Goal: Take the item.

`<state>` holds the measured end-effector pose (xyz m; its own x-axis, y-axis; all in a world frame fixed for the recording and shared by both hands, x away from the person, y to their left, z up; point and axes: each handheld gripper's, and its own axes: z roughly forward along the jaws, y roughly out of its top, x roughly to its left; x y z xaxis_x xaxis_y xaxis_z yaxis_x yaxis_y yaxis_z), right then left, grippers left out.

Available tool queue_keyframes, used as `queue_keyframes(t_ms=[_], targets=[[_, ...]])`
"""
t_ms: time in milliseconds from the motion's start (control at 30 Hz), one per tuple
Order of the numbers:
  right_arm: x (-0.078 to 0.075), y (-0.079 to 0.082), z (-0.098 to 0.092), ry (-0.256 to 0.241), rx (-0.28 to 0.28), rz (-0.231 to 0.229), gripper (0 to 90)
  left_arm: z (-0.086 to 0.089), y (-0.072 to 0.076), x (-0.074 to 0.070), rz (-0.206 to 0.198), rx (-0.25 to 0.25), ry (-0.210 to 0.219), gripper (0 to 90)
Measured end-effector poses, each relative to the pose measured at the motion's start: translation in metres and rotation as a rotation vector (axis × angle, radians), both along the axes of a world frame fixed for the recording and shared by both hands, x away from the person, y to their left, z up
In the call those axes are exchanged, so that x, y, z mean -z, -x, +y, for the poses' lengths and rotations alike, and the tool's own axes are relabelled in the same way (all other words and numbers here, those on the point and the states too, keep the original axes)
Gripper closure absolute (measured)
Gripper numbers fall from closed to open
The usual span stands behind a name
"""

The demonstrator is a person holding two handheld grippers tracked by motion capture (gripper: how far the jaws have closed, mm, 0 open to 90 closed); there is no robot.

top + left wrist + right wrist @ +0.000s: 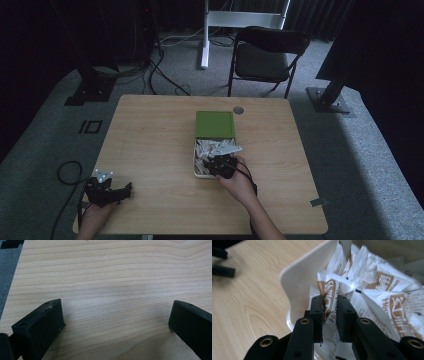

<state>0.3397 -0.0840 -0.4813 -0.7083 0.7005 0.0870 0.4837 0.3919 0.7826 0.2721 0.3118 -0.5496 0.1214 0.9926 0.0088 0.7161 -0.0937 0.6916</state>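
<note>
Near the table's (150, 150) front left corner, the left tool (116, 315) rests spread wide, empty. Mid-table, the right tool (329, 315) is pinched on one white-and-brown sachet (332, 293) inside the white tray (304, 277); neighbouring packets could likely snag and spill over the rim. The tray's green lid (215, 124) lies touching its far end.

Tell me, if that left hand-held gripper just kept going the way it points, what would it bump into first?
Probably nothing soon. The left hand-held gripper is open over bare table; ahead, wood runs to the picture's top edge. The white box of packets sits off to its side, though depth is hard to judge.
</note>
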Motion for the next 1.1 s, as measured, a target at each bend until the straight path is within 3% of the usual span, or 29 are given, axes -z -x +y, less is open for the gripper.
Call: queue_keyframes(t_ms=[233, 267, 533, 633, 1100], targets=[[-0.015, 0.003, -0.005, -0.038, -0.007, -0.021, 77.4, 0.000, 0.000, 0.000, 0.000, 0.000, 0.000, 0.7], [-0.024, 0.005, -0.008, -0.040, -0.008, -0.047, 77.5, 0.000, 0.000, 0.000, 0.000, 0.001, -0.001, 0.7], [-0.046, 0.007, -0.017, -0.071, 0.011, -0.107, 77.6, 0.000, 0.000, 0.000, -0.001, 0.001, -0.001, 0.7], [-0.050, 0.007, -0.020, -0.079, 0.011, -0.109, 77.7, 0.000, 0.000, 0.000, -0.001, 0.001, -0.001, 0.7], [-0.065, -0.002, -0.050, -0.083, 0.134, -0.195, 77.7, 0.000, 0.000, 0.000, 0.000, 0.001, -0.001, 0.7]])
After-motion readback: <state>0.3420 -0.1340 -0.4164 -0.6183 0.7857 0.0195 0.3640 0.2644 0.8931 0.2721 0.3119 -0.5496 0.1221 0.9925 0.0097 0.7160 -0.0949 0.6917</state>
